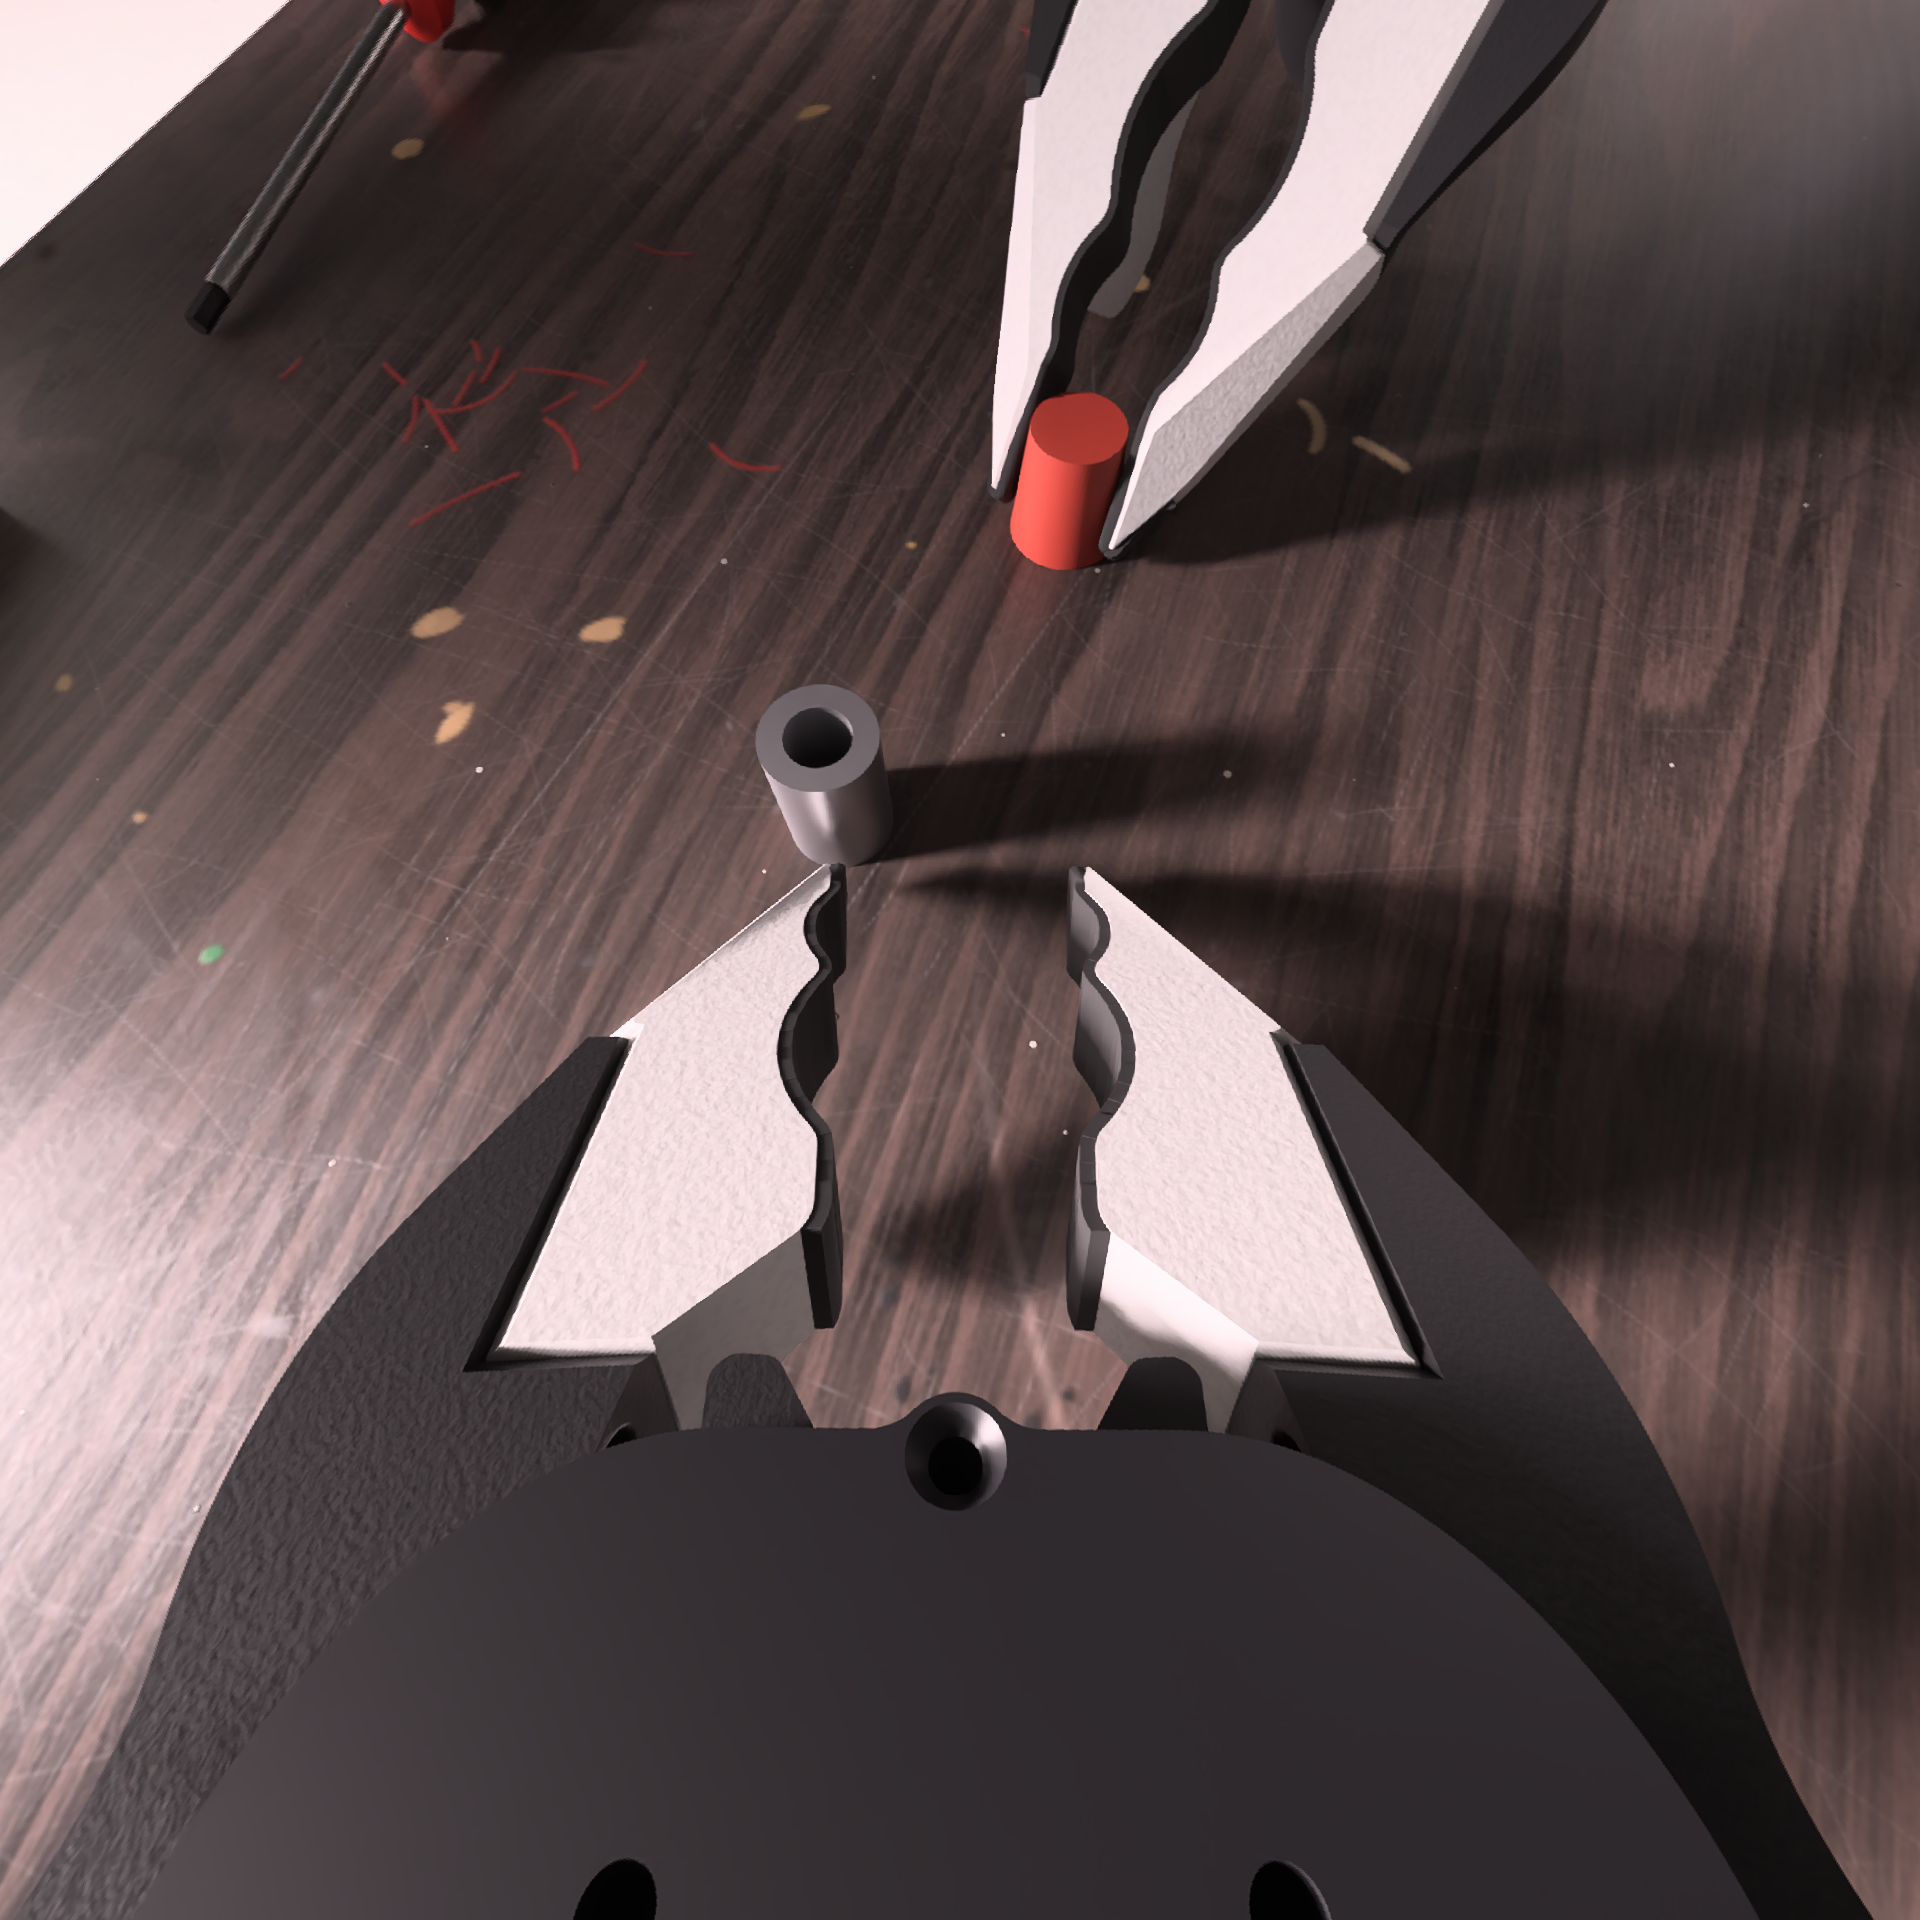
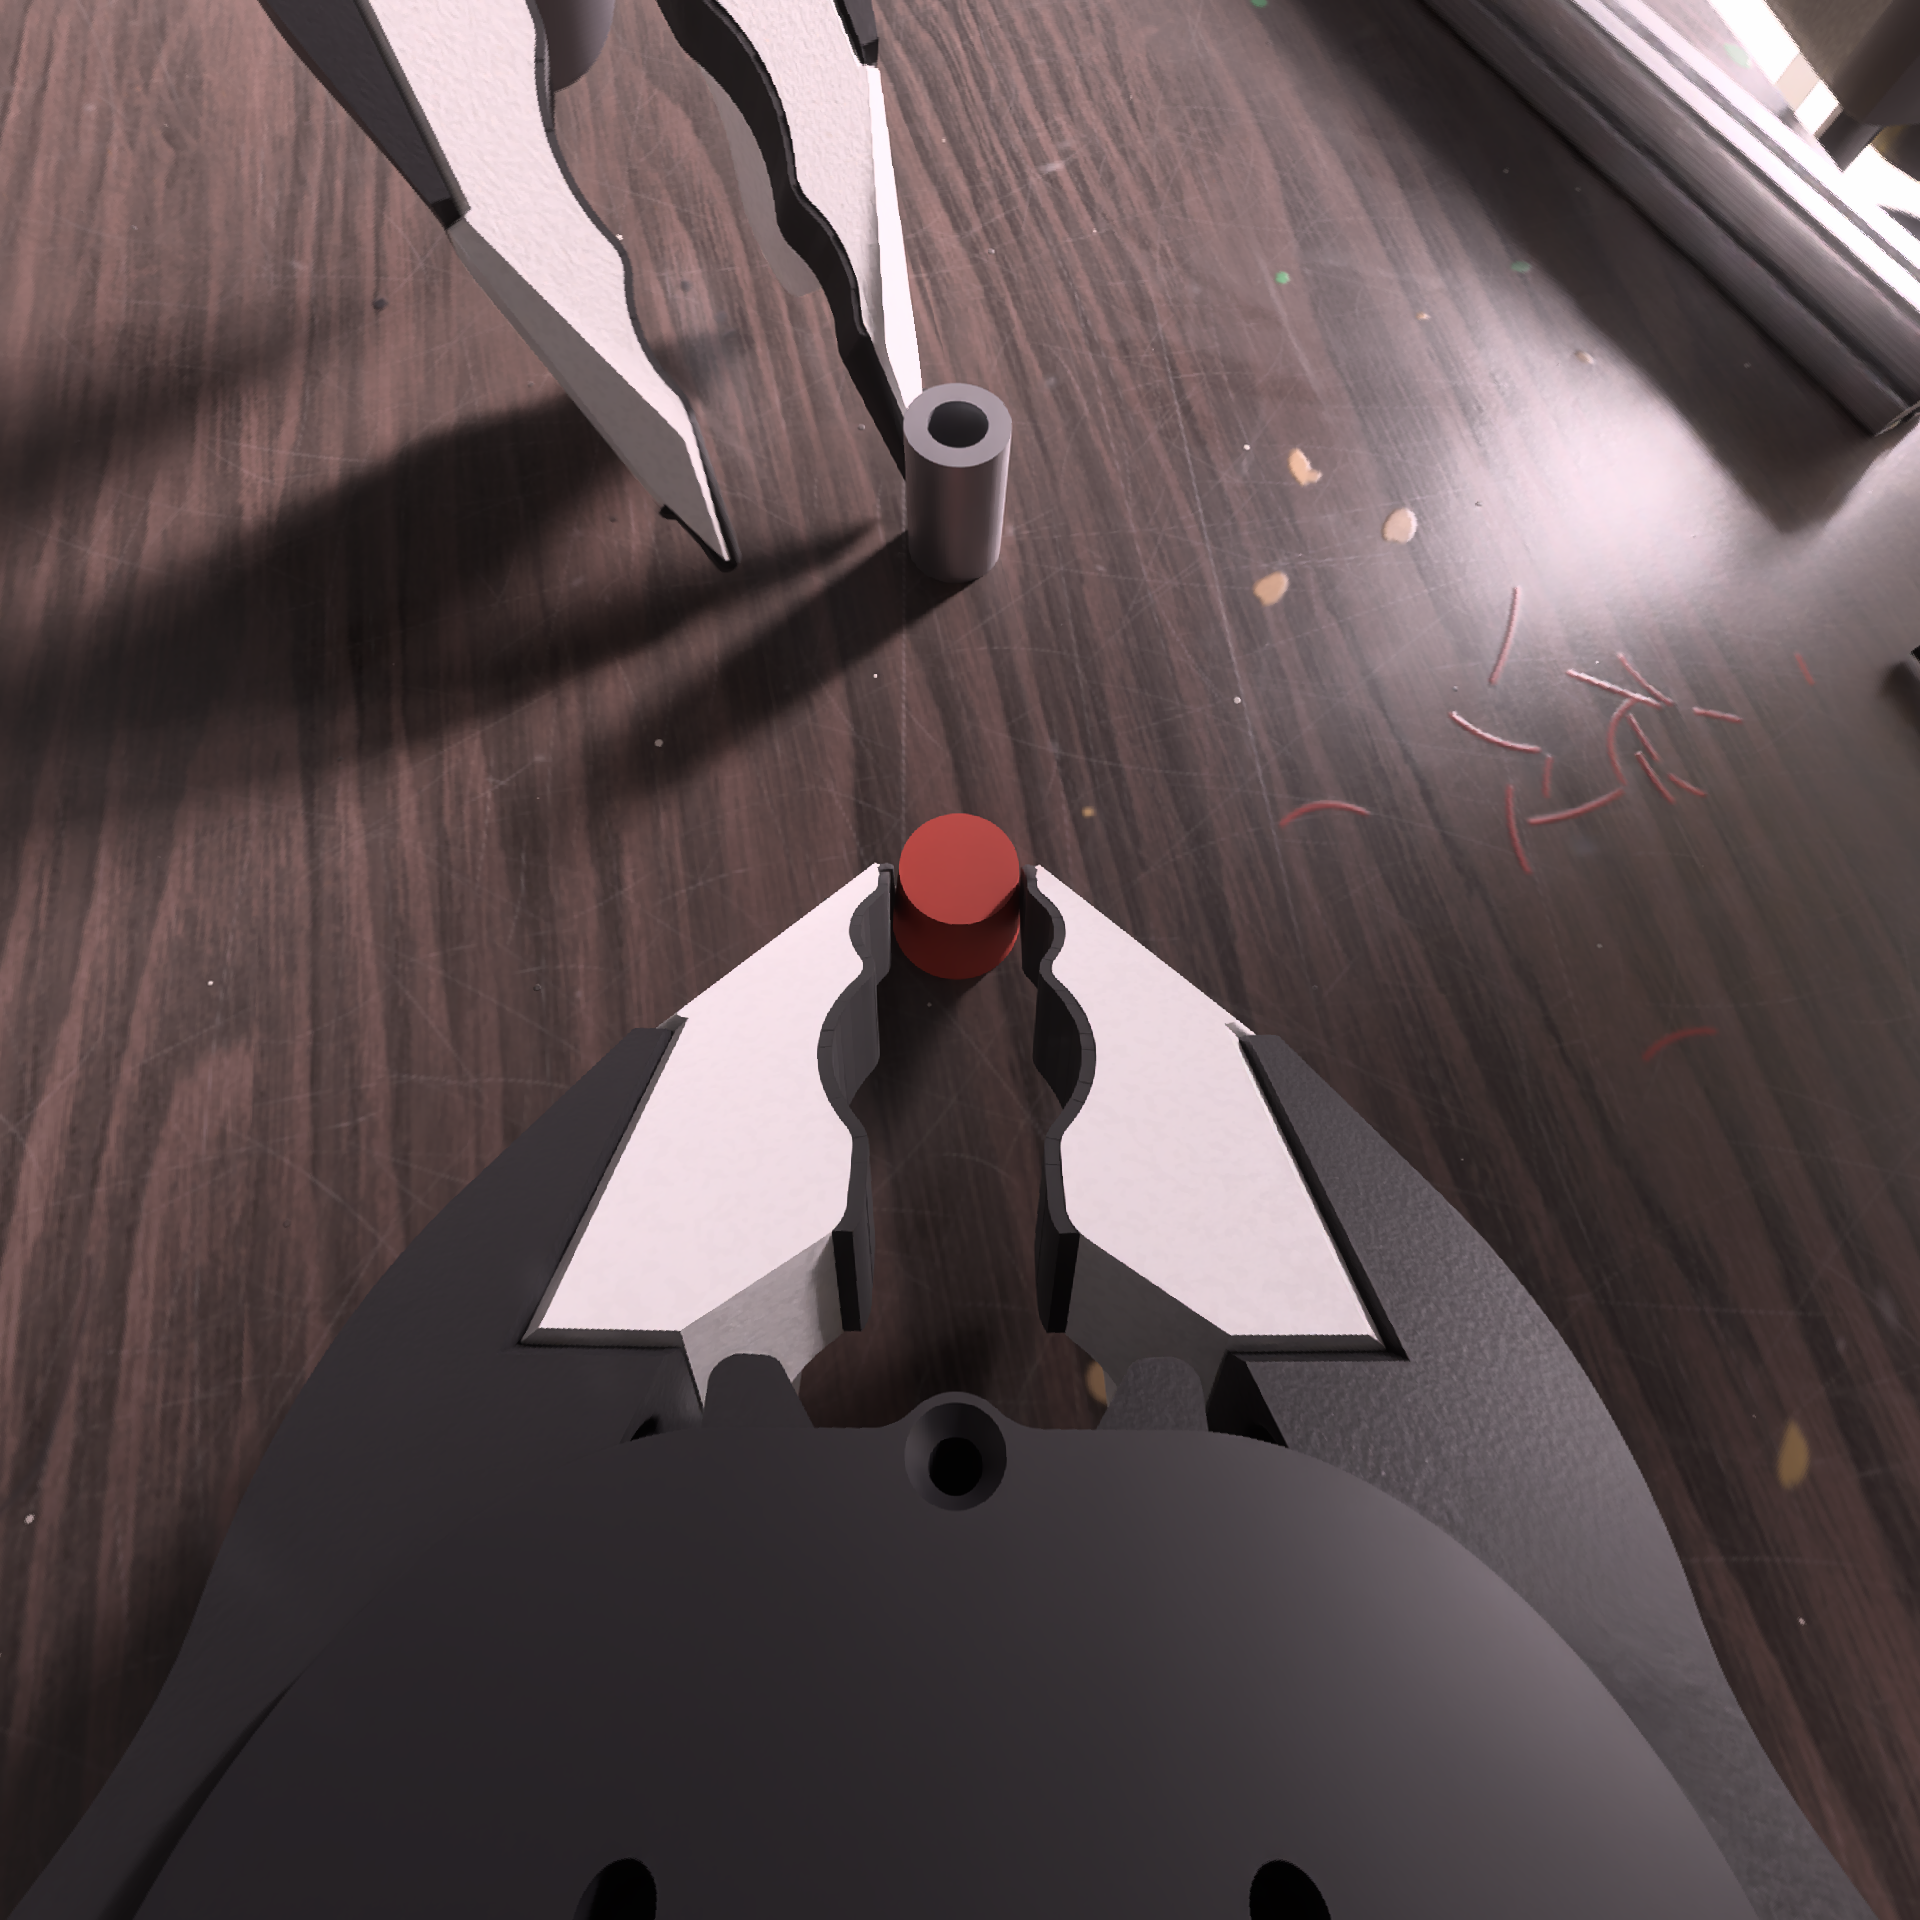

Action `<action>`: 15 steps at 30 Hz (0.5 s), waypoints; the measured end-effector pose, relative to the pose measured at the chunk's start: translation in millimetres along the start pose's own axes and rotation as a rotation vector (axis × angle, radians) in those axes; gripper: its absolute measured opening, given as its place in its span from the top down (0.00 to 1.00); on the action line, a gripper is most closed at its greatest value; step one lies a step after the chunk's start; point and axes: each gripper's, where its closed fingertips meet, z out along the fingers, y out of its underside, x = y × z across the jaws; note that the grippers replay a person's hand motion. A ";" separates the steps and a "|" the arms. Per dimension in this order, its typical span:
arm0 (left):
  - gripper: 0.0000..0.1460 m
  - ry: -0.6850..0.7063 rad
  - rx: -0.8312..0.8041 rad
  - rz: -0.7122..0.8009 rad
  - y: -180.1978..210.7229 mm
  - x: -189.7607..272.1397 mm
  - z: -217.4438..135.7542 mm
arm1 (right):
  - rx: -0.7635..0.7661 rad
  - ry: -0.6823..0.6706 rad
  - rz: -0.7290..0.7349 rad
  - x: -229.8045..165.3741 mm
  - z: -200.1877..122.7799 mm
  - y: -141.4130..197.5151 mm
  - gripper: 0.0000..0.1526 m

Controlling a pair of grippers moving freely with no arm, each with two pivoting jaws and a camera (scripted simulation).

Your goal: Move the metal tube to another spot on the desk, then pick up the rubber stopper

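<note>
The grey metal tube [image 1: 826, 790] stands upright on the dark wooden desk [image 1: 1455, 831]. My left gripper [image 1: 954, 875] is open and empty, and its left fingertip is right at the tube's base, with the tube outside the jaws. The red rubber stopper [image 2: 956, 909] stands on the desk between the fingertips of my right gripper [image 2: 956, 875], which is shut on it, with both pads touching its sides. The left wrist view shows the right gripper [image 1: 1060, 520] straddling the stopper [image 1: 1070, 468]. The right wrist view shows the tube [image 2: 956, 488] beside the left gripper [image 2: 810, 499].
A tool with a black shaft and a red handle [image 1: 291, 177] lies at the far left of the desk. Red shavings [image 1: 499, 405] and tan flecks [image 1: 436, 623] are scattered on the wood. A long ridged strip [image 2: 1714, 208] runs along the desk's far right.
</note>
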 end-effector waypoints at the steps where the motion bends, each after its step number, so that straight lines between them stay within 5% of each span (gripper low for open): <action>1: 0.73 -0.002 0.001 -0.001 -0.4 -1.0 0.4 | 0.000 -0.002 0.002 -0.1 0.1 -0.1 0.84; 15: 0.79 -0.045 0.045 0.025 -7.7 -21.0 -11.4 | 0.030 -0.146 -0.111 7.0 8.9 -32.3 0.84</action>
